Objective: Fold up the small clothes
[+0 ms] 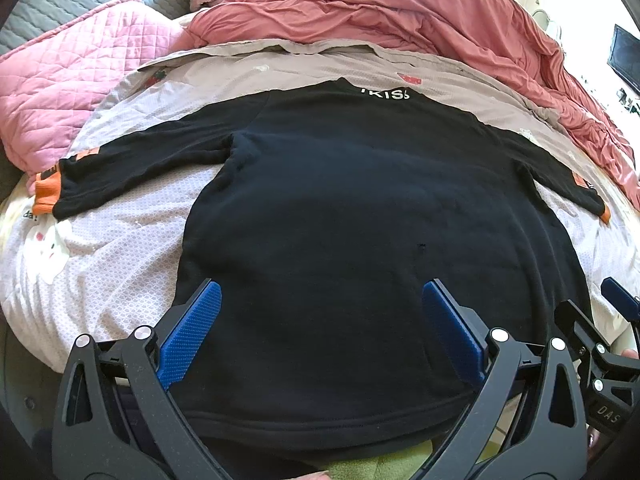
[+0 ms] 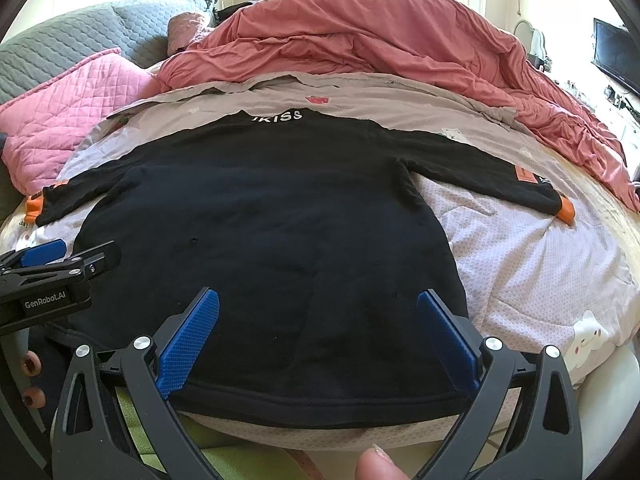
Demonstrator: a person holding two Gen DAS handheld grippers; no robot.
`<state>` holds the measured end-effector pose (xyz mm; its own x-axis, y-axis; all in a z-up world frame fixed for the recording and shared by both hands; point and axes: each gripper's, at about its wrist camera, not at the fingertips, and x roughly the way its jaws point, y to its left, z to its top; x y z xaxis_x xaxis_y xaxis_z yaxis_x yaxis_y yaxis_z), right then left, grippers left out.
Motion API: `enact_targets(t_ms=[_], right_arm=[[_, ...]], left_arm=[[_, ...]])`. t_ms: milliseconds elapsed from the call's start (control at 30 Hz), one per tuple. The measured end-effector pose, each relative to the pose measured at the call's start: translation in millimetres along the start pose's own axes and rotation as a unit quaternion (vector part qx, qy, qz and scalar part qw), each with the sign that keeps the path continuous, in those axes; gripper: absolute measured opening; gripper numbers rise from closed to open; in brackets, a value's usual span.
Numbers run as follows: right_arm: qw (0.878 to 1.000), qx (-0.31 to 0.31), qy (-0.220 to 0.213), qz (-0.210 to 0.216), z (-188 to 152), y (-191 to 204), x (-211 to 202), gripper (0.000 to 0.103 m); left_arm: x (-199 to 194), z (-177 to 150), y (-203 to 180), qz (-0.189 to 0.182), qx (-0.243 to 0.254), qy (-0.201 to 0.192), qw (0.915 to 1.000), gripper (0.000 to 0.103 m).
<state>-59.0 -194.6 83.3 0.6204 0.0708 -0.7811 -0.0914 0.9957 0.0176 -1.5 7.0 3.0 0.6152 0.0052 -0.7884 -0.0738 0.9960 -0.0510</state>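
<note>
While black sweatshirt (image 1: 360, 200) lies flat on bedsheet (image 1: 120, 248) | left gripper (image 1: 320, 300) fingers wide, empty | right gripper (image 2: 318, 308) fingers wide, empty

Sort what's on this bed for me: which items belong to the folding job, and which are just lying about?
Belongs to the job:
- black sweatshirt, spread flat, orange cuffs
- left gripper, jaws open
- right gripper, jaws open

Just lying about:
- salmon duvet, bunched behind
- pink quilted pillow
- grey quilted cover
- patterned bedsheet underneath
</note>
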Motion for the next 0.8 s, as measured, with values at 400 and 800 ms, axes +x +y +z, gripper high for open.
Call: enact_targets(t_ms=[400,800], right_arm=[[1.0,0.0,0.001,0.0,-0.7,0.6,0.7,0.099],[1.0,0.004,-0.001,0.001,-2.5,-0.3,0.1,0.099]], left_arm=[[0.6,0.2,0.9,0.002,0.0,0.0,1.0,0.095],[0.6,0.3,3.1,0.001,0.0,0.0,1.0,0.095]])
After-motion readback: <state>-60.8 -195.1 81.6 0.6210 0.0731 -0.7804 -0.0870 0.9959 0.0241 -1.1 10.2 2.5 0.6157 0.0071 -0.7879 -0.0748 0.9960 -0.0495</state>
